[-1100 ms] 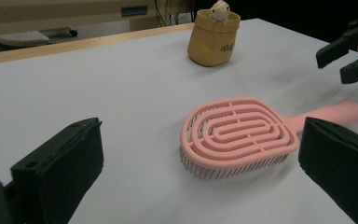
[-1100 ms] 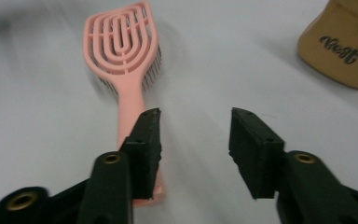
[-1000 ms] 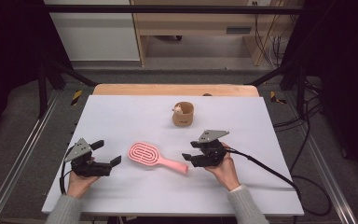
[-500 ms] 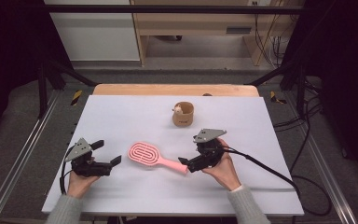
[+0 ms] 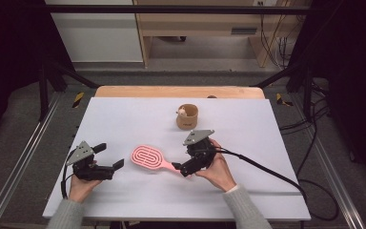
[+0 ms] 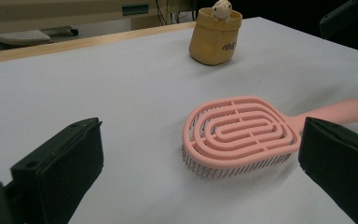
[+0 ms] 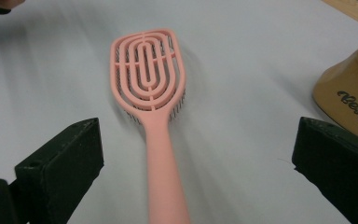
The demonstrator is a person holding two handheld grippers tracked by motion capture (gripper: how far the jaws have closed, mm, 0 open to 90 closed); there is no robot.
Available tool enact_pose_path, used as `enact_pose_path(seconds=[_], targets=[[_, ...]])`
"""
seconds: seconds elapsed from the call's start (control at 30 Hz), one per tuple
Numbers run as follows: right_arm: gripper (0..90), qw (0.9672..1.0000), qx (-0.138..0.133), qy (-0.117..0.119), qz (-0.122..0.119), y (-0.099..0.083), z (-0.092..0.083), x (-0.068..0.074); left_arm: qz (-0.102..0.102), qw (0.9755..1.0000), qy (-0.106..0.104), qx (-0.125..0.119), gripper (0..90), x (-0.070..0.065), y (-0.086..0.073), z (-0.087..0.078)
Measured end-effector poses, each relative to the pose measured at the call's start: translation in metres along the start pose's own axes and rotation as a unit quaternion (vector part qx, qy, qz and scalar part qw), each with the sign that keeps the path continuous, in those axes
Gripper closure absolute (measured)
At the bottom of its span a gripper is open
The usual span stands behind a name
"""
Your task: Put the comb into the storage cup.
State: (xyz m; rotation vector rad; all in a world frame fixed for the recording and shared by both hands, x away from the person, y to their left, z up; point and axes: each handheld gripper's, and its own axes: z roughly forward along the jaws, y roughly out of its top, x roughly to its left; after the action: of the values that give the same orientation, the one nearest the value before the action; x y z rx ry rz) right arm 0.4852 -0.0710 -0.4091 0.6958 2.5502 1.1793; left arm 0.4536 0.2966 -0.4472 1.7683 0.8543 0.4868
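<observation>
A pink hairbrush (image 5: 147,158) lies flat on the white table (image 5: 124,119), its handle pointing right. My right gripper (image 5: 185,168) is at the handle's end, and its jaws have just been opening. In the right gripper view the handle (image 7: 161,154) runs between the wide-apart jaws of the right gripper (image 7: 198,140), and neither pad touches it. My left gripper (image 5: 110,156) rests open at the table's left, apart from the brush head. The left gripper view has the brush (image 6: 240,135) lying just beyond the open left gripper (image 6: 199,154).
A small tan cup (image 5: 187,117) with a little white figure on its rim stands behind the brush; it appears as the cup (image 6: 214,35) and the cup (image 7: 349,102) in the gripper views. A black cable (image 5: 267,169) trails right from my right gripper.
My right gripper has moved left to the brush handle's end. The brush, the cup and my left gripper have stayed in place.
</observation>
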Motion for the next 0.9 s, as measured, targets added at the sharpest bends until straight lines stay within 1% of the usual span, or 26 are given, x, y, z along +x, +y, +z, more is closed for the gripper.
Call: enact_pose_path(seconds=[0.03,0.1,0.2,0.33,0.47,0.6,0.7,0.9], targets=[[2.0,1.0,0.002,0.003,-0.003,0.001,0.003,0.001,0.0,1.0,0.0,0.0,0.0,0.0,0.0,0.0],[1.6,0.9999,0.004,0.009,-0.003,0.003,0.007,0.002,0.0,1.0,0.0,0.0,0.0,0.0,0.0,0.0],[1.7,0.9999,0.011,0.011,-0.005,0.004,0.015,0.004,0.001,1.0,0.0,0.0,0.0,0.0,0.0,0.0],[2.1,0.9996,0.019,0.021,-0.007,0.005,0.025,0.007,0.0,1.0,-0.001,-0.001,0.0,0.0,0.0,0.0],[2.6,0.9995,0.019,0.024,-0.007,0.005,0.03,0.007,0.001,1.0,0.0,-0.001,0.0,0.0,0.0,0.0],[3.2,0.9991,0.028,0.03,-0.008,0.004,0.04,0.009,0.001,1.0,-0.001,-0.001,0.0,0.0,0.0,0.0],[3.4,0.9991,0.028,0.032,-0.007,0.005,0.044,0.01,0.001,1.0,0.0,-0.001,0.0,0.0,0.0,0.0],[5.6,0.9985,0.041,0.036,-0.006,0.003,0.056,0.012,0.001,1.0,0.0,-0.002,0.0,0.0,0.0,-0.001]])
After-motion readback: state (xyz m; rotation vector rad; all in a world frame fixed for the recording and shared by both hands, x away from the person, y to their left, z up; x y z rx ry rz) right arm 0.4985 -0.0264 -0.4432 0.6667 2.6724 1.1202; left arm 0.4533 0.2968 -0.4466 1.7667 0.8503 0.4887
